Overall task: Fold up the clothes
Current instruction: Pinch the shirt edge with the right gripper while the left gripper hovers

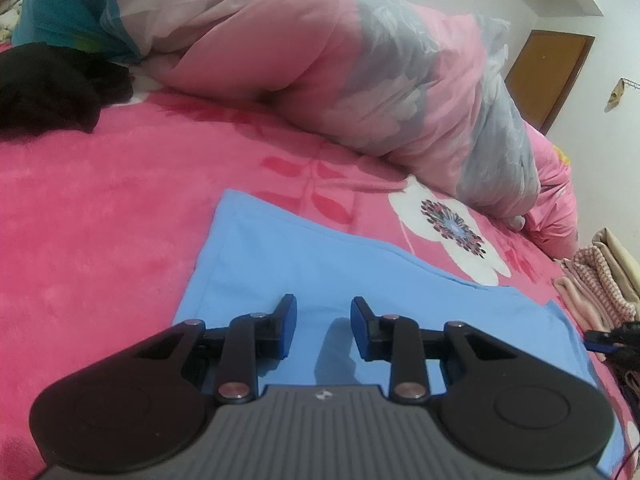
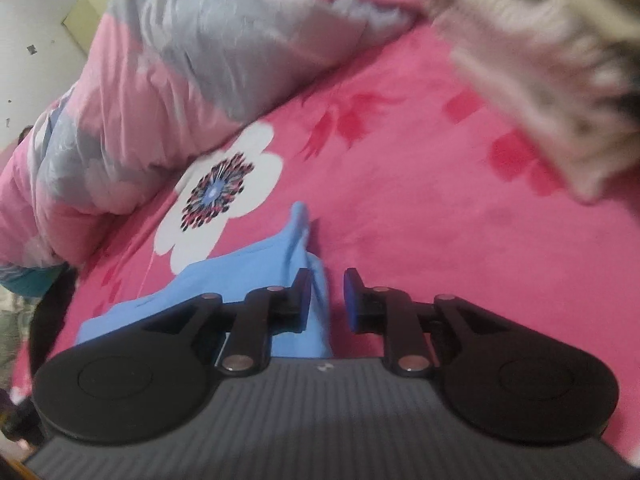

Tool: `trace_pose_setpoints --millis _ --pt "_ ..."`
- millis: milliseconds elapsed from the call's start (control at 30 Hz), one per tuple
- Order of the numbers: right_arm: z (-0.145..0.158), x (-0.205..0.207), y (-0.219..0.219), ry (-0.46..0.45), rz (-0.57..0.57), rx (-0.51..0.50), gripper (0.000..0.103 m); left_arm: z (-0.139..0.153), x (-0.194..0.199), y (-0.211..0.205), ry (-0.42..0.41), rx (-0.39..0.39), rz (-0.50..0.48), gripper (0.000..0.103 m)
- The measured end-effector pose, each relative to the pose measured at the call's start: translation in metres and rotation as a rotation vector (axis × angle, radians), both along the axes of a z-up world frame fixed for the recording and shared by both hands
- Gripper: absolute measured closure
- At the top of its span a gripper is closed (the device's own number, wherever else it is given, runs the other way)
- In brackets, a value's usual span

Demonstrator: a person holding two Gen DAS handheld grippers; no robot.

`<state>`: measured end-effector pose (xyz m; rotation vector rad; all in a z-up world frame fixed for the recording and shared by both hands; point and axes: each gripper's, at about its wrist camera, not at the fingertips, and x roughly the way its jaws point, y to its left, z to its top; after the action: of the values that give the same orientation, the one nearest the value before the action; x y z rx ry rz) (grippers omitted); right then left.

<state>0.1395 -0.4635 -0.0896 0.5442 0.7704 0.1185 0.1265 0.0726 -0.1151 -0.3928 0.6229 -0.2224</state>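
Blue cloth (image 1: 320, 272) lies mostly flat on the pink floral blanket (image 1: 100, 220), just in front of the white flower print (image 1: 448, 228); looks like one fold in, more left. Left gripper (image 1: 323, 322) hovers over it, jaws apart, nothing held. Right gripper (image 2: 327, 296) is released too; a raised blue corner sits between its pads, unpinched. Bunched pink-grey quilt (image 1: 380, 92) lies beyond the flower, a brown door (image 1: 548, 76) further back.
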Motion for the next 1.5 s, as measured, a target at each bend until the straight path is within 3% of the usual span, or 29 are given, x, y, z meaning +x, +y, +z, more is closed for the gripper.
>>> trace_pose_setpoints --millis 200,333,500,700,833,1067,1167,1367,1500 --pt "-0.010 0.024 0.010 0.035 0.072 0.026 0.085 -0.001 0.001 0.000 -0.002 -0.001 0.000 0.072" --pt "-0.015 0.026 0.011 0.019 0.079 0.031 0.099 -0.001 0.000 0.000 -0.004 -0.005 0.001 0.072" --pt "-0.015 0.009 0.004 -0.052 -0.007 0.061 0.100 -0.001 0.000 0.000 -0.004 -0.008 0.001 0.072" --pt "-0.035 0.008 -0.013 -0.031 -0.131 0.173 0.101 -0.001 0.000 0.001 -0.004 -0.014 0.002 0.072" --pt "-0.033 0.012 -0.032 -0.025 -0.216 0.151 0.101 -0.002 0.000 0.002 -0.004 -0.022 0.002 0.072" --pt "-0.005 0.031 -0.013 -0.052 -0.055 0.094 0.094 0.004 0.000 0.001 0.004 -0.013 -0.001 0.069" --pt "-0.002 0.037 -0.002 -0.057 -0.029 0.060 0.087 0.019 0.000 -0.002 -0.001 0.042 0.002 0.060" --pt "-0.027 0.030 -0.011 -0.033 -0.042 0.094 0.084 0.055 0.014 -0.001 -0.039 0.197 -0.002 0.055" --pt "-0.040 0.020 -0.020 -0.059 -0.043 0.149 0.085 0.050 0.048 -0.001 0.034 0.332 -0.029 0.059"
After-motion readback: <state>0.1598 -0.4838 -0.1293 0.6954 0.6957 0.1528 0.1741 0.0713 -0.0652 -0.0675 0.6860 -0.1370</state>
